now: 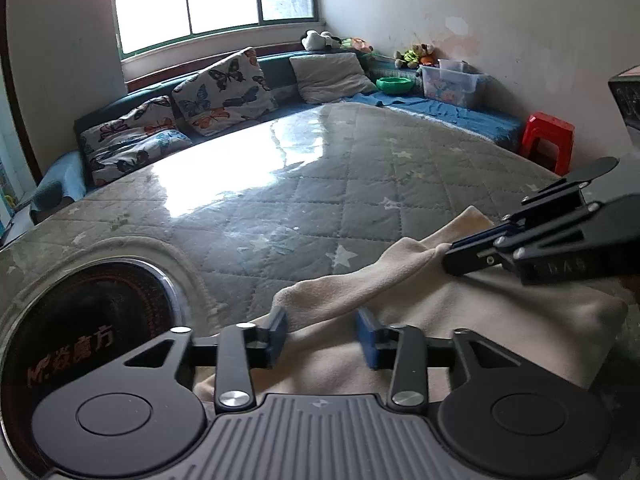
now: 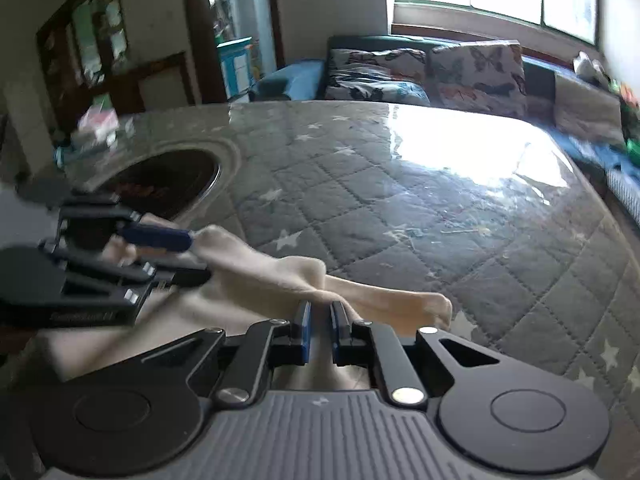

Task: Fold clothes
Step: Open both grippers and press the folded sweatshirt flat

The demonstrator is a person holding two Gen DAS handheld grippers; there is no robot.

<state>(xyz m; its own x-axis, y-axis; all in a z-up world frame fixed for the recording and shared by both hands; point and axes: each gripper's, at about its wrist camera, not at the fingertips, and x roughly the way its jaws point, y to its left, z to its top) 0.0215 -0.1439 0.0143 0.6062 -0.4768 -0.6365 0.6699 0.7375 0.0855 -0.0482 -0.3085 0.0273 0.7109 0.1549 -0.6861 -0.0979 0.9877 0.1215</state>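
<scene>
While the left wrist view is showing the left tool [image 1: 322, 330] spread wide over the cream garment [image 1: 460, 312] lying on the quilted desk [image 1: 280, 200], the right tool [image 1: 452, 260] is biting a raised fold; the right wrist view is revealing its fingers [image 2: 304, 326] clenched on cloth, plus a trailing sleeve end.

On the dark round induction cooktop [image 1: 80, 344] set into the table, an orange-red logo is printed: a slanted letter mark resembling "M", followed by Chinese characters, of which the last is read as "方"; the others are too blurred to be made out. On the side of the right gripper [image 1: 454, 254], faint embossed lettering is seen, but it cannot be read. In the right wrist view, pale lettering on the left gripper [image 2: 198, 256] is smeared beyond reading.
</scene>
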